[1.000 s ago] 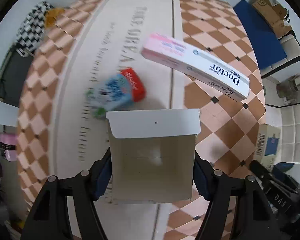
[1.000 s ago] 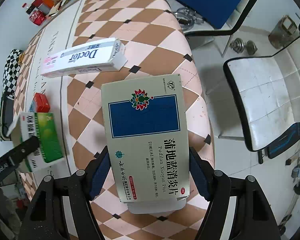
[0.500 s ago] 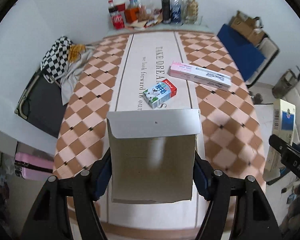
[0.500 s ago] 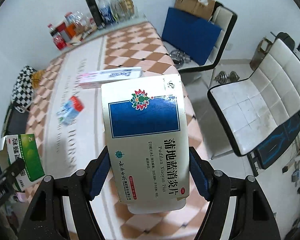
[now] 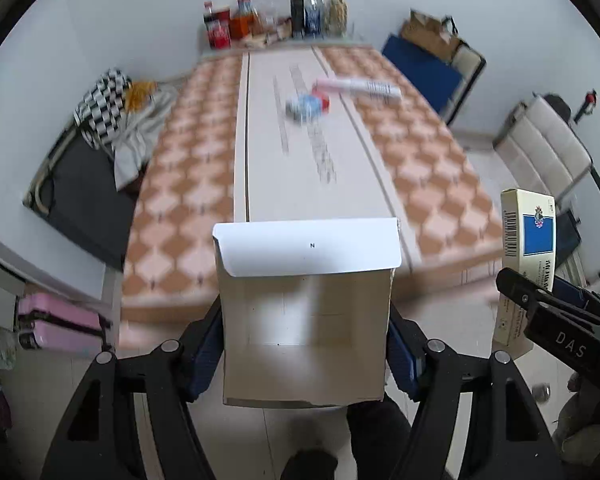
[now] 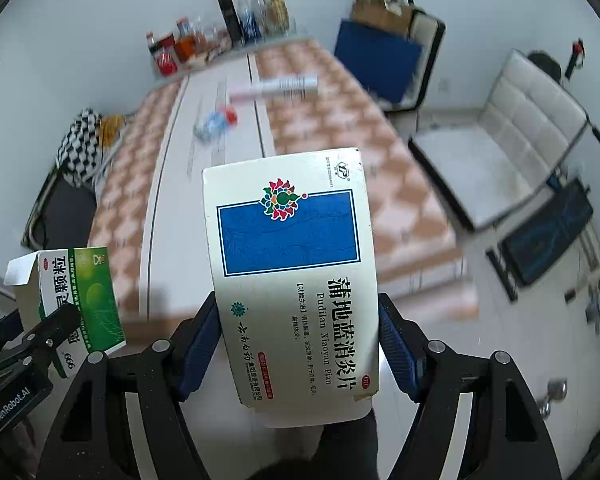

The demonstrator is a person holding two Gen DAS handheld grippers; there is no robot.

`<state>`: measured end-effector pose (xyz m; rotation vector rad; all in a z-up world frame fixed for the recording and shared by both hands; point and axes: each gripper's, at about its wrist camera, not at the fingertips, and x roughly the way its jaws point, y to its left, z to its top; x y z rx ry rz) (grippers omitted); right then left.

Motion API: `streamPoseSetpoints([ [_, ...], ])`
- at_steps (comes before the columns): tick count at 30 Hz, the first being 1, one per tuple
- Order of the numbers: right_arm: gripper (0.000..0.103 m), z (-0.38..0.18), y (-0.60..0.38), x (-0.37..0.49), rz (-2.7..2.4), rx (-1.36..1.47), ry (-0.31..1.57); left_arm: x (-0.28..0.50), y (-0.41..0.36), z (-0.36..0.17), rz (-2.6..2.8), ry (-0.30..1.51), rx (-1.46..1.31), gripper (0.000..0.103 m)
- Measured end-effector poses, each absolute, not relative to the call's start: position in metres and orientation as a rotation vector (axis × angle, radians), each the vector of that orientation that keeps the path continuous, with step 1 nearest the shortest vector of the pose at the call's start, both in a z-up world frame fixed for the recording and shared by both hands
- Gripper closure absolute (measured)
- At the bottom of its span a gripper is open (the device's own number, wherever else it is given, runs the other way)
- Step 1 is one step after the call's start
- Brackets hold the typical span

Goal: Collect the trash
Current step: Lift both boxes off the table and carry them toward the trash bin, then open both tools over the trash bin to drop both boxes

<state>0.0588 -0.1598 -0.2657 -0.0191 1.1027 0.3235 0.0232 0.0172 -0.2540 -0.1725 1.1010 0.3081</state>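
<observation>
left tongs [image 5: 306, 354] clamp an open green carton [image 5: 306, 332] across its two side walls, the white flap [image 5: 306, 251] folded up and away from the camera; the right-wrist view shows the same carton's green printed face [image 6: 80, 300]. right tongs [image 6: 298, 354] clamp a flat blue-and-white medicine box [image 6: 292, 276] by its long edges, held face-up; in the left-wrist view this box stands at the right margin [image 5: 528, 236]. both loads are carried clear of the near end of the worktop [image 5: 300, 184], above the tiled floor. two further pieces of trash lie on the worktop's far half: a small blue-and-red carton [image 5: 308, 106] and, just beside it, a long pink-and-white tube box [image 5: 358, 88]; both are blurred. bottles and cans [image 5: 276, 20] stand at the far end by the wall. judged handling: all four items look like light, thin cardboard, probably empty, stiff along folded edges but easily crushed on broad faces. the open carton has least rigidity near its mouth, so a hold low on the side walls suits it. the tube box would best be taken across its narrow width near the middle, to keep it level.
</observation>
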Motion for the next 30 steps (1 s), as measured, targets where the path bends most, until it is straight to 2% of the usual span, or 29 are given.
streamPoseSetpoints([
  [5, 0.027, -0.321, -0.180, 0.002, 0.315, 0.003, 1.240, -0.015, 0.008, -0.311, 0.293, 1.218, -0.212, 0.035],
  [8, 0.027, -0.375, -0.187, -0.019, 0.310, 0.003, 1.342, -0.027, 0.006, -0.358, 0.295, 1.293, -0.255, 0.035],
  [14, 0.027, -0.504, -0.194, -0.033, 0.316, 0.042, 1.544, -0.029, 0.014, -0.487, 0.261, 1.447, -0.424, 0.035],
  [22, 0.027, -0.682, -0.193, -0.027, 0.325, 0.165, 1.712, 0.002, 0.042, -0.666, 0.196, 1.595, -0.704, 0.032],
  [25, 0.027, -0.739, -0.188, -0.020, 0.329, 0.193, 1.750, 0.017, 0.047, -0.710, 0.183, 1.621, -0.723, 0.030],
  [30, 0.026, -0.814, -0.179, -0.004, 0.362, 0.214, 1.790, 0.028, 0.050, -0.748, 0.206, 1.618, -0.689, 0.027],
])
